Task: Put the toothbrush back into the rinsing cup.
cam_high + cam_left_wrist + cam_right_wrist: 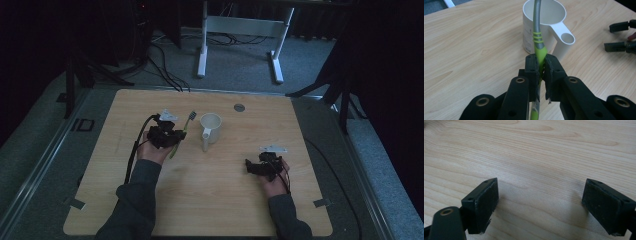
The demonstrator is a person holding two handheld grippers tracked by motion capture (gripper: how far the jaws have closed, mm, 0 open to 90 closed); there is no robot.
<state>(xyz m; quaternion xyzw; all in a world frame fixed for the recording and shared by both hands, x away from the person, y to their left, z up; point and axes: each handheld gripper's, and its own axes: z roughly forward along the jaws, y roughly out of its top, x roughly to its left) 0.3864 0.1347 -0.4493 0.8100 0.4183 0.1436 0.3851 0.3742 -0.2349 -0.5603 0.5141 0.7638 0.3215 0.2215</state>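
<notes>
My left gripper (176, 134) (541, 67) is shut on the green grip of a green and grey toothbrush (537, 37) (190, 119). The brush stem rises toward a white mug (544, 22) (210, 127) that stands upright just past the jaws, its handle turned to the near side. In the high view the brush head points away, left of the mug. My right gripper (248, 166) (541, 205) rests low over bare wood at the right, open with nothing between its jaws; in the left gripper view it shows as the right gripper (617, 36).
A wooden table (215, 200) with a round grey grommet (239, 107) near its far edge. White desk legs (202, 55) and cables lie on the floor beyond. Black stand legs flank the table at both sides.
</notes>
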